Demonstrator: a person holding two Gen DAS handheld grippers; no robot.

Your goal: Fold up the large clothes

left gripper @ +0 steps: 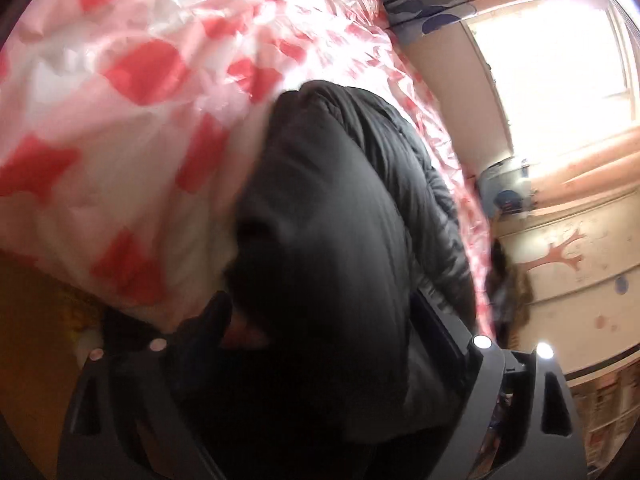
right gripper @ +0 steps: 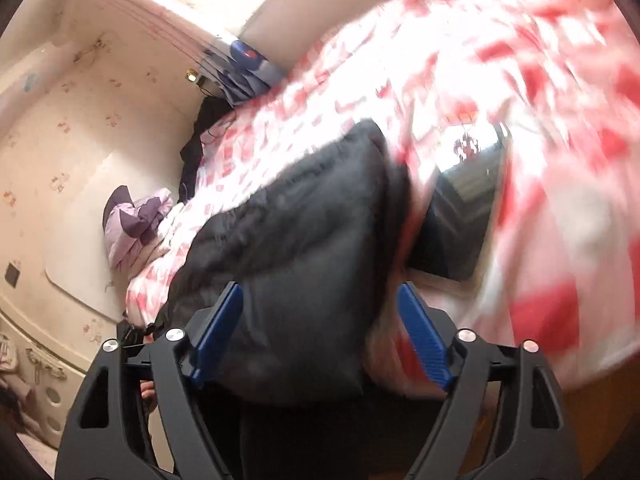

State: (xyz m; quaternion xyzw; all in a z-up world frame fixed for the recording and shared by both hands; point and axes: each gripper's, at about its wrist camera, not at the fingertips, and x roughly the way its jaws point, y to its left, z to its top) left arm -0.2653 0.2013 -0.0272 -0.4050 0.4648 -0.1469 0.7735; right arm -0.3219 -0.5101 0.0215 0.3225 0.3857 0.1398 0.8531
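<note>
A black padded jacket (left gripper: 340, 208) lies bunched on a bed covered with a red-and-white checked sheet (left gripper: 120, 120). In the left wrist view its dark bulk fills the space between the wide-spread fingers of my left gripper (left gripper: 324, 320), which stands open. In the right wrist view the same jacket (right gripper: 296, 240) sits between the blue pads (right gripper: 420, 336) of my right gripper (right gripper: 320, 332). This gripper is open too: the left pad is next to the fabric and the right pad is apart from it. Both views are blurred.
A dark flat panel (right gripper: 460, 216) lies on the checked sheet (right gripper: 560, 160) beside the jacket. A pile of purple and pink clothes (right gripper: 132, 224) sits at the bed's far end by the wall. A bright window (left gripper: 560, 60) and blue-patterned cloth (left gripper: 424, 12) lie beyond the bed.
</note>
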